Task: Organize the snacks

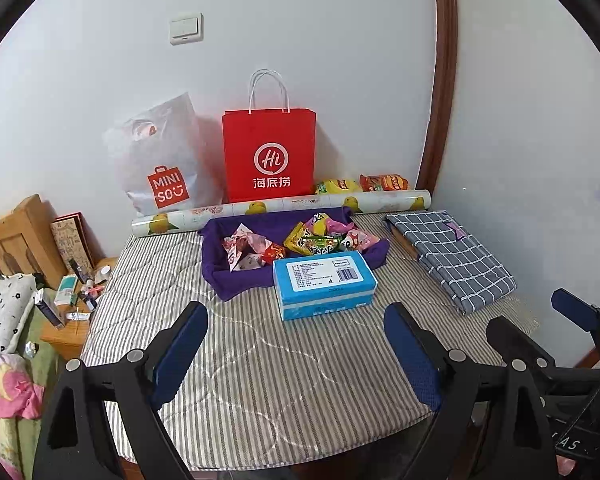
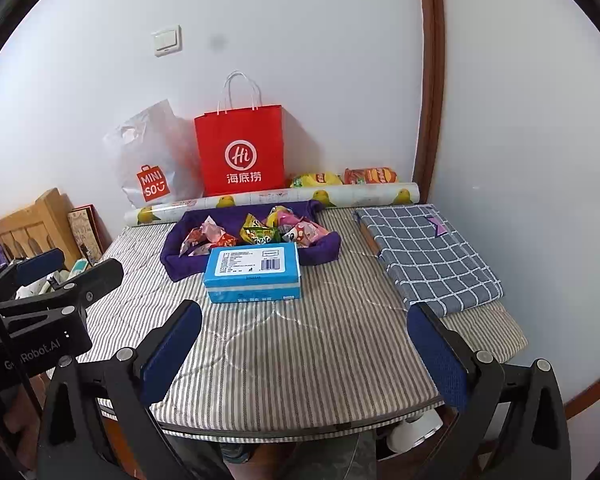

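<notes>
Both of my tongs hang released over the near edge of the striped table cover (image 1: 260, 360), each with its blue pads wide apart and nothing between them: the left gripper (image 1: 296, 344) and the right gripper (image 2: 304, 348) sit side by side, level with each other. Straight ahead of both, well beyond the fingertips, lies the purple cloth tray (image 1: 260, 276) with a heap of small snack packets (image 1: 324, 238) in it, pink, yellow and green wrappers piled loosely. Just in front of the tray, touching its near wall, lies a blue box (image 2: 254, 272), label up. Further off, behind a long roll of printed paper (image 1: 284, 206), two more snack bags, a yellow bag (image 2: 316, 179) and an orange bag (image 2: 372, 175), rest by the wall.

With most packets already in the tray, this could be the sorting nearly over or a pile waiting to be taken out and ordered; I cannot say which. Whichever it is, I judge a reach should pass over or around the blue box and pinch one crinkly wrapper by an edge, so neighbours do not come along.

Soft, quilted cover gives underfoot, so things may tip. To my right lies a folded checked cloth (image 2: 432, 252); against the white wall stand a red paper bag (image 1: 270, 152) and a white plastic bag (image 1: 160, 160); off to my left, a cluttered wooden nightstand (image 1: 72, 320)
</notes>
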Available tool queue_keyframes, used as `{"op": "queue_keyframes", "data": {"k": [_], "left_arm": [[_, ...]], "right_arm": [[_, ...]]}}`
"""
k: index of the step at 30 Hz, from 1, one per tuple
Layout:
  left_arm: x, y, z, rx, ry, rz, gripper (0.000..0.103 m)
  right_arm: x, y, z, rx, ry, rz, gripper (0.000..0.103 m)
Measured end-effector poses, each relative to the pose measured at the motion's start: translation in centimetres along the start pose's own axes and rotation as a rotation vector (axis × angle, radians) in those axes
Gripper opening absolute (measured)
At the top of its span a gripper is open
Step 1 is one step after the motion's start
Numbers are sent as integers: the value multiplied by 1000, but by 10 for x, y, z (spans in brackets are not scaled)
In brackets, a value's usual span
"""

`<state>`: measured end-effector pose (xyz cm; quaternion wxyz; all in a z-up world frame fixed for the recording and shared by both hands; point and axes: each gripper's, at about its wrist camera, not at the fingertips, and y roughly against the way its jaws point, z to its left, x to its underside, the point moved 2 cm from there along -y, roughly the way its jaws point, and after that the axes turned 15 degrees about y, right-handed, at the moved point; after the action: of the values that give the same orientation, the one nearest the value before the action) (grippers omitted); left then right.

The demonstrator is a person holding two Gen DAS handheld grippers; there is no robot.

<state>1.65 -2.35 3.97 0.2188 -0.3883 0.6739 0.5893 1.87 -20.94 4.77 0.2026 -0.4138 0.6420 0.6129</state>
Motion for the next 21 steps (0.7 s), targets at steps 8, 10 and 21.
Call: {"op": "queue_keyframes", "data": {"k": [8,10,21], "left_arm": [[3,8,2,-5,18,-12,89],[3,9,2,-5,23,-12,89],[7,10,-1,-3,28,-12,89]], "right_arm": [[6,6,-1,5,-16,-2,101],[7,8,-1,14,-17,-2,101],[12,10,-5,25,-36,-2,101]]}}
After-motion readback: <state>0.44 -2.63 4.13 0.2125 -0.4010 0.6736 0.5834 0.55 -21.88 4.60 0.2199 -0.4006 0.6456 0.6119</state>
